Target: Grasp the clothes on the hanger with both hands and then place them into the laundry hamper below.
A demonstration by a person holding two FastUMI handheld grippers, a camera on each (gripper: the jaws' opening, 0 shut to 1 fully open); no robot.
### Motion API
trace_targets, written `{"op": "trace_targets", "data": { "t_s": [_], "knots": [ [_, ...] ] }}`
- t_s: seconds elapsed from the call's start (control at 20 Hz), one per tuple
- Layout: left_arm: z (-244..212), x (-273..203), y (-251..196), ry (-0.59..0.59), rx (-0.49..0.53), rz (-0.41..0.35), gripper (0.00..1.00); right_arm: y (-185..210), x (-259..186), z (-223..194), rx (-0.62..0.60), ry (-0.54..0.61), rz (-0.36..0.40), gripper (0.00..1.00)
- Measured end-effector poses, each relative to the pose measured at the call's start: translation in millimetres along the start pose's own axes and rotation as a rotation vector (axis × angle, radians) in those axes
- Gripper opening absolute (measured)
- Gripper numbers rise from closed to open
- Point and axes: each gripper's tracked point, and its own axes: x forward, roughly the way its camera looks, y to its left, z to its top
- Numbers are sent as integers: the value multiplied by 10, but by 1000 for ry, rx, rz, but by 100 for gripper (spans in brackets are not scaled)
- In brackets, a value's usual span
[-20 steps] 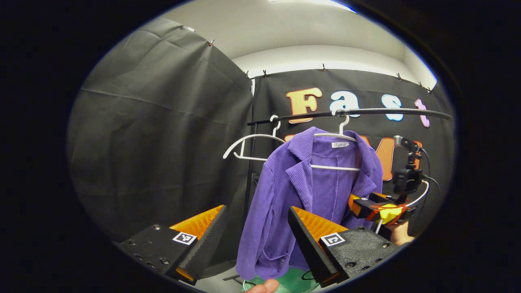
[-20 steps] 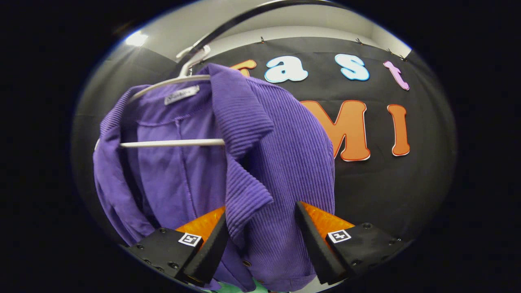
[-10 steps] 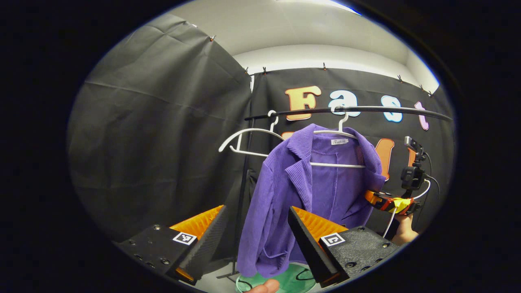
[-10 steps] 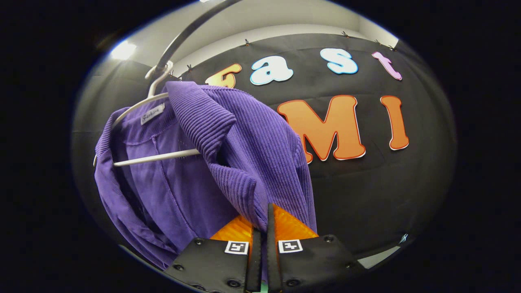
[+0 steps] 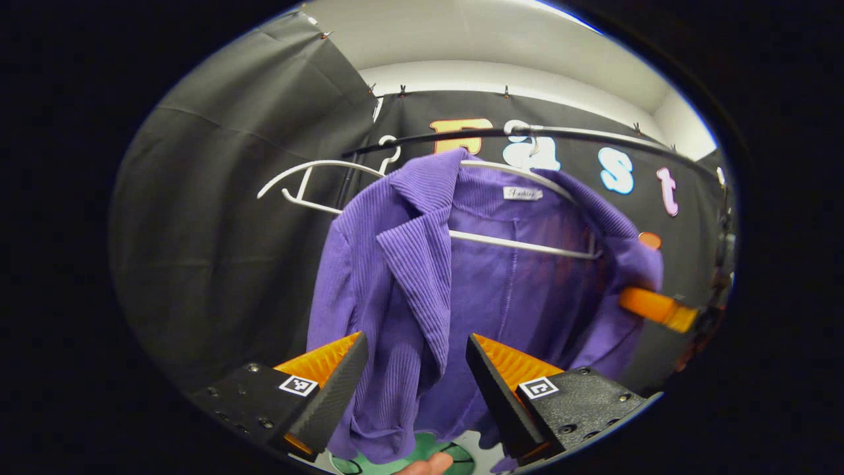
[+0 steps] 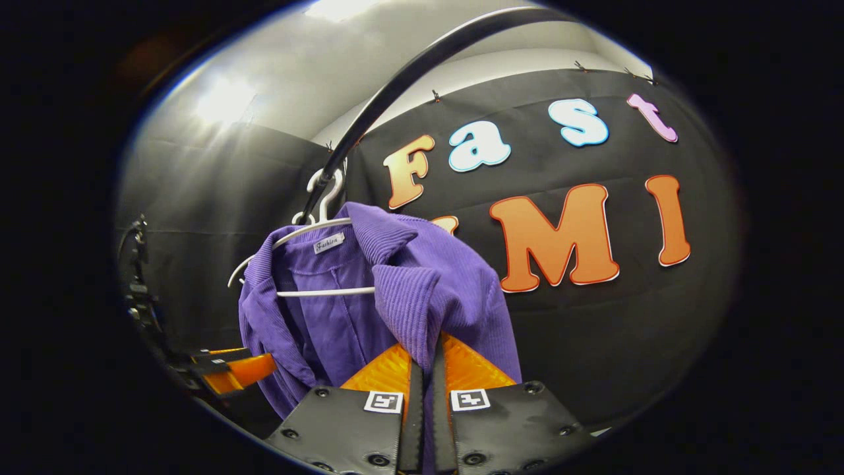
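1. The purple jacket (image 5: 422,264) hangs on a white hanger (image 5: 521,244) from the dark rail (image 5: 593,135); its front is open, so the hanger's crossbar shows.
2. In the left gripper view, the left gripper (image 5: 415,369) stands with its jaws wide apart. The jacket's left front panel and lapel hang in the gap between the 2 orange fingers (image 5: 508,366), and I cannot tell whether either finger touches the cloth.
3. In the right gripper view, the right gripper (image 6: 425,369) has its jaws drawn together on a fold of the jacket (image 6: 422,297) at its front edge, with cloth pinched between the 2 fingers.
4. The left gripper view adds a 2nd, bare white hanger (image 5: 310,185) on the rail just beside the jacket, a patch of green hamper (image 5: 428,452) low under the hem, and the right gripper's orange finger against the jacket's far edge.
5. The right gripper view shows the left gripper (image 6: 231,369) off to the side, near the jacket's sleeve.
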Motion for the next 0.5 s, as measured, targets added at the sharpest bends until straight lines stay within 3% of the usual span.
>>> {"op": "trace_targets", "data": {
  "t_s": [0.25, 0.5],
  "knots": [
    [-97, 351, 68, -67, 118, 135, 96, 85, -91, 22, -39, 3, 20, 13],
    [-153, 547, 77, -73, 225, 140, 93, 141, -92, -93, -37, 26, 34, 13]
  ]
}}
